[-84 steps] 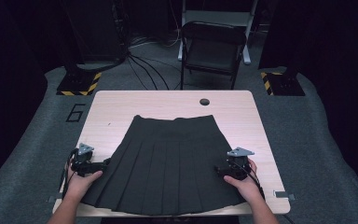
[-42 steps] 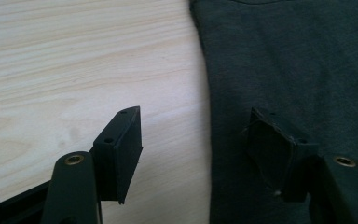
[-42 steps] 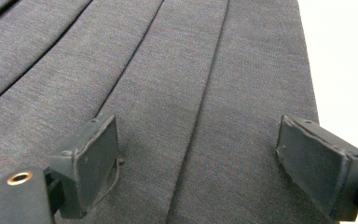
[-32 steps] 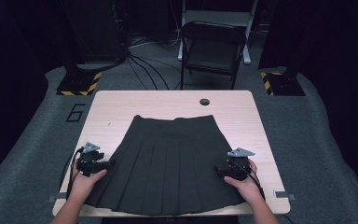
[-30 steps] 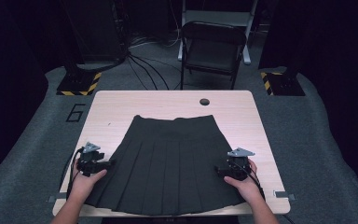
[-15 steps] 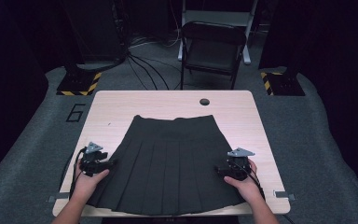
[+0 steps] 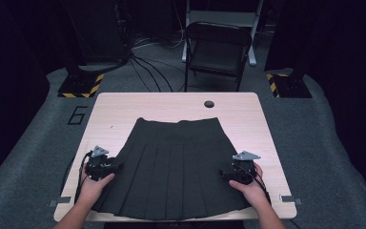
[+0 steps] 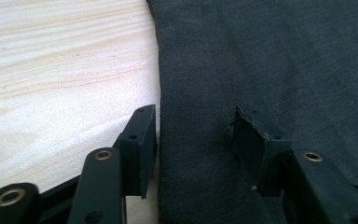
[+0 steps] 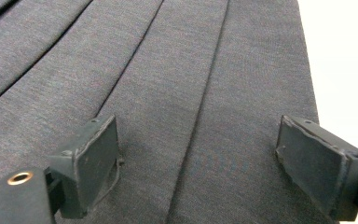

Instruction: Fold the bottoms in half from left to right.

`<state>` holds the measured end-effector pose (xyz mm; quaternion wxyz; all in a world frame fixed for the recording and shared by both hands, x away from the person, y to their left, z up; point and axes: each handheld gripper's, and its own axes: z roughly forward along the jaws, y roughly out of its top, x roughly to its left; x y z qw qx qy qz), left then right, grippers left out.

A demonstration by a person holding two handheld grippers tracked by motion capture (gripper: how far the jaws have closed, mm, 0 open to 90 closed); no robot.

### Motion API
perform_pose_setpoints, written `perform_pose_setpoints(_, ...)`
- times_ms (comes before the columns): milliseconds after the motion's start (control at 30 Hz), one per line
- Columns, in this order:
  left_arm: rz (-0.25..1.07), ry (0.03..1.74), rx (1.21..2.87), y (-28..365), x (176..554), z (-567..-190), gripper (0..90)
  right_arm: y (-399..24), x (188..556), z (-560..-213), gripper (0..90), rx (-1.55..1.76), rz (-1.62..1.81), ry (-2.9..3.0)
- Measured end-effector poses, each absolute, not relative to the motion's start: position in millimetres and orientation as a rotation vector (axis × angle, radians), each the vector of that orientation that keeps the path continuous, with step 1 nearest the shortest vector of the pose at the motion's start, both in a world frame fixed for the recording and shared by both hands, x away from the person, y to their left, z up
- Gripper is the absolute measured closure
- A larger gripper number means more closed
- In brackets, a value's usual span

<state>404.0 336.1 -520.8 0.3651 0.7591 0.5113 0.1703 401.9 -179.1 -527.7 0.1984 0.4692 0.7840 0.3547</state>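
A black pleated skirt (image 7: 171,167) lies flat on the light wooden table (image 7: 119,112), hem toward the person. The left gripper (image 7: 112,168) straddles the skirt's left edge; its jaws have just been closing and stand partly apart around the fabric edge, not pinching it. The right gripper (image 7: 225,174) holds its jaws wide over the right pleats. A folding chair (image 7: 217,50) and floor cables (image 7: 145,67) stand beyond the table.

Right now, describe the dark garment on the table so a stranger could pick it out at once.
Start at the light wooden table in front of the folding chair. Spread flat across its middle lies a black pleated skirt, narrow waistband at the far end, hem fanning wide toward the person. It is the sole cloth there; its neighbour is a small dark round hole.
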Motion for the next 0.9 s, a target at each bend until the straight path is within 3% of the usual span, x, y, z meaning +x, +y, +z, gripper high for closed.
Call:
perform_pose_setpoints(200, 0.43, 1.323, 1.939, 335.8, 403.4, -520.9, 59.2, -179.0, 401.7, -527.7, 12.8, 1.313, 0.994, 2.191)
perform_pose_setpoints(533, 0.388, 1.332, 1.901, 338.5, 402.5, -516.3, 81.5, -179.1, 401.6, -527.5, 12.9, 1.313, 0.991, 2.193)
perform_pose_setpoints(900, 0.368, 1.288, 1.93, 330.0, 403.1, -500.4, 85.3, -178.8, 400.8, -527.3, 13.3, 1.321, 0.992, 2.194)
